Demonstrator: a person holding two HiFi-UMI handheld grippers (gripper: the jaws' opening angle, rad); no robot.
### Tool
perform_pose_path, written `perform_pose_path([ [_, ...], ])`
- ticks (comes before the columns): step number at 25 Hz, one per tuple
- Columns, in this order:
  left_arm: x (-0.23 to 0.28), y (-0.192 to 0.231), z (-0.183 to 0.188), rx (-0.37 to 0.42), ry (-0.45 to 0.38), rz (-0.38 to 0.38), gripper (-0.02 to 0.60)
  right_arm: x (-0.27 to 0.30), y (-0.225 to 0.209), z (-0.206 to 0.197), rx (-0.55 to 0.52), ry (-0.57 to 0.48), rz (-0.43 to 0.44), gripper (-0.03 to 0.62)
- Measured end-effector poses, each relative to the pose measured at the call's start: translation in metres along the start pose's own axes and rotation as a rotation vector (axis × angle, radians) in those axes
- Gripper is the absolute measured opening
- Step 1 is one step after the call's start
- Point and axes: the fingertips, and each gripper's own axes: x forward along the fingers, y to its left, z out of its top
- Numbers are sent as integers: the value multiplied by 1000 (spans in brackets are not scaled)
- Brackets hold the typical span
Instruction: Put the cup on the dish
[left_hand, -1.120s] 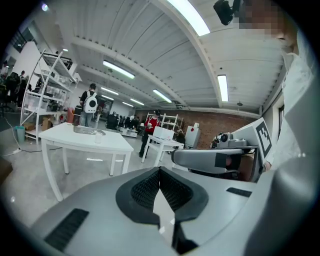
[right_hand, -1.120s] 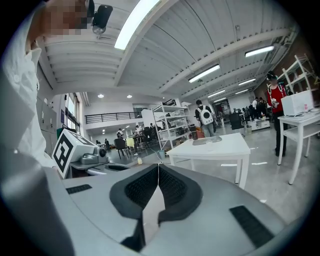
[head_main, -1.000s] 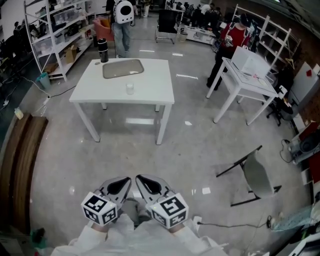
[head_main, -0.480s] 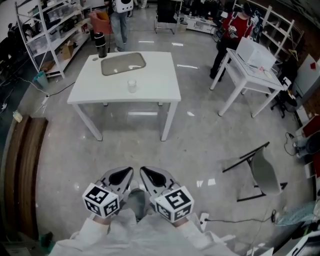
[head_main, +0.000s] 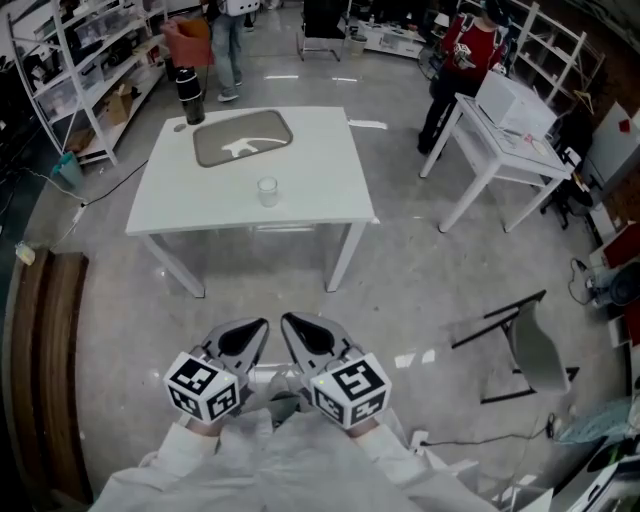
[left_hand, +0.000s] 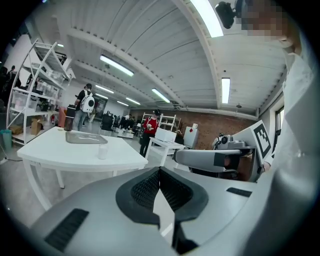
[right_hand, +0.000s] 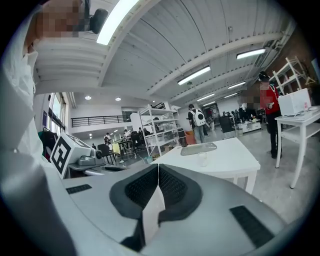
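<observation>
One clear cup (head_main: 267, 190) stands mid-surface (head_main: 320, 185), apart from one grey dish (head_main: 215, 148) and one dark bottle (head_main: 190, 83) beyond it. The left gripper (head_main: 258, 328) and right gripper (head_main: 290, 325) are held low, side by side, well short of the surface, their fingers (left_hand: 146, 189) closed and empty.

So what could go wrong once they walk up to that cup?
The left tool and right tool are both shut; reaching in like that would likely topple the small cup. The black bottle stands close by the dish, so a wide swing might bump it.
</observation>
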Motion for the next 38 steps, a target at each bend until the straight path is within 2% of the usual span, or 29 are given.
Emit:
perform_pose_path([
  [6, 15, 48, 16, -10, -11, -29, 8, 48, -22, 10, -1, 13, -32, 14],
  [13, 34, 82, 16, -35, 22, -58, 8, 87, -38, 10, 42, 44, -22, 14],
  [18, 43, 105, 16, -19, 72, -71, 8, 114, -48, 9, 34, 84, -8, 14],
  [23, 67, 138, 38, -20, 40, -45, 8, 141, -82, 23, 57, 55, -32, 14],
  [38, 160, 246, 98, -48, -6, 63, 8, 240, -192, 74, 5, 63, 12, 14],
])
